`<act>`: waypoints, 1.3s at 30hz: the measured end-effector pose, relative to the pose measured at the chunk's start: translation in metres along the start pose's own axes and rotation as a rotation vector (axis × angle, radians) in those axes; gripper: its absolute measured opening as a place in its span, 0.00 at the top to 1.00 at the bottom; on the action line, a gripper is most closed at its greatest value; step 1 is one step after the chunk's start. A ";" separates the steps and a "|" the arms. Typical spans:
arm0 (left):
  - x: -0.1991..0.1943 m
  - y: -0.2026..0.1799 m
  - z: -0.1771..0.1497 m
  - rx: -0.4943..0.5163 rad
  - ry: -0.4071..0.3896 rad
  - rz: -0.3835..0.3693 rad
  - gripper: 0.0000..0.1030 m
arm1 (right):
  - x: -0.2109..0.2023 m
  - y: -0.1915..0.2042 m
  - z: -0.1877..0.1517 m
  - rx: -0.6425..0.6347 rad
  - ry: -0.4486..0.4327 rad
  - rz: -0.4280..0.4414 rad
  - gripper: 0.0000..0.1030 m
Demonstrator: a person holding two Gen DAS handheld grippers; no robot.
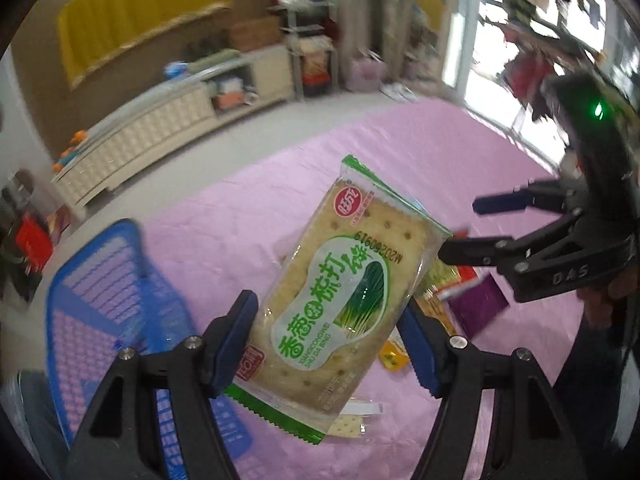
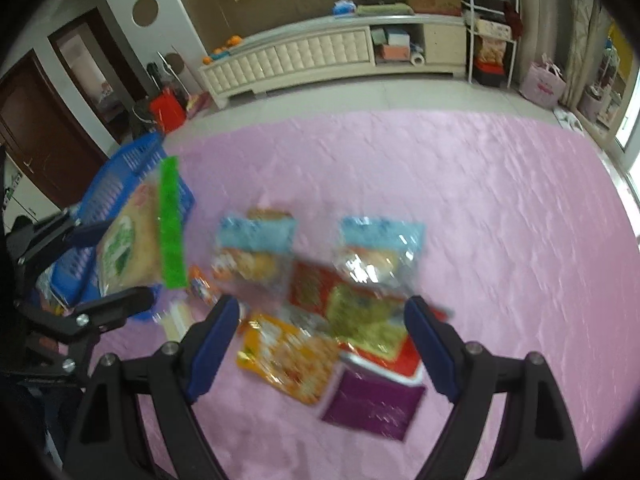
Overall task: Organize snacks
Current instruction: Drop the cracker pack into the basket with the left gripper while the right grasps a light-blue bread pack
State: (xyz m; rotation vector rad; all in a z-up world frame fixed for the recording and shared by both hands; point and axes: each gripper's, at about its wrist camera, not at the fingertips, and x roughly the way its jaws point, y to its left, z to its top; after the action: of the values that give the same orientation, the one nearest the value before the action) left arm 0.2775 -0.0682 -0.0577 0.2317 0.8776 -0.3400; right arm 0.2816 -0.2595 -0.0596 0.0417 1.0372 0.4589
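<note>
While my left fingers (image 1: 328, 340) grip one scallion cracker packet (image 1: 344, 284) above the blue basket (image 1: 100, 280), my right fingers (image 2: 322, 344) gape empty.

Cracker packet (image 1: 340, 292): green Chinese characters 香葱 and 梳打, "XIANGCONGWEI SHU DA BING" beneath, and the stamped code "M20260919". Right gripper (image 1: 460, 228): "DAS" in pale letters on its black body. Other wrappers: print too blurred to read.

A lived-in home sitting room: a long cream cabinet (image 2: 304, 56) lines the wall beyond the tool, under a yellow hanging (image 1: 140, 12). A cluttered rack (image 2: 490, 20), dark wooden doors (image 2: 36, 128) and a pink-covered tabletop (image 2: 480, 200) complete it.
</note>
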 end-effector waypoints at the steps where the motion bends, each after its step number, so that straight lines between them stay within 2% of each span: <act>1: -0.007 0.007 0.000 -0.022 -0.019 0.009 0.34 | 0.002 0.004 0.004 -0.003 0.002 0.002 0.15; 4: -0.022 0.026 -0.001 -0.088 -0.081 0.046 0.34 | 0.016 0.020 0.017 -0.029 0.023 0.009 0.15; 7: -0.033 0.048 0.001 -0.183 -0.103 0.077 0.34 | 0.038 0.030 0.030 -0.023 0.074 0.038 0.15; 12: -0.046 0.087 -0.005 -0.277 -0.097 0.127 0.34 | 0.082 0.046 0.043 0.020 0.185 0.056 0.15; 20: -0.061 0.131 -0.024 -0.385 -0.078 0.162 0.34 | 0.134 0.057 0.053 0.079 0.305 0.046 0.15; 22: -0.066 0.143 -0.028 -0.401 -0.072 0.178 0.34 | 0.141 0.060 0.053 0.070 0.319 0.017 0.14; 26: -0.054 0.158 -0.031 -0.396 -0.023 0.185 0.34 | 0.148 0.069 0.054 0.007 0.319 -0.060 0.13; 29: -0.033 0.173 -0.032 -0.371 0.048 0.199 0.34 | 0.152 0.072 0.054 -0.016 0.339 -0.092 0.13; 34: 0.005 0.199 -0.043 -0.445 0.167 0.136 0.34 | 0.160 0.074 0.048 -0.044 0.335 -0.101 0.13; 37: 0.018 0.207 -0.045 -0.451 0.184 0.159 0.34 | 0.160 0.078 0.044 -0.105 0.309 -0.130 0.31; 39: 0.026 0.210 -0.046 -0.444 0.202 0.171 0.34 | 0.158 0.077 0.044 -0.111 0.301 -0.115 0.31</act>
State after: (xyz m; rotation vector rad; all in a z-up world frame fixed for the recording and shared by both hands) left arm 0.3409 0.1356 -0.0937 -0.0734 1.1006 0.0431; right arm 0.3583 -0.1207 -0.1473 -0.1901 1.3001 0.4250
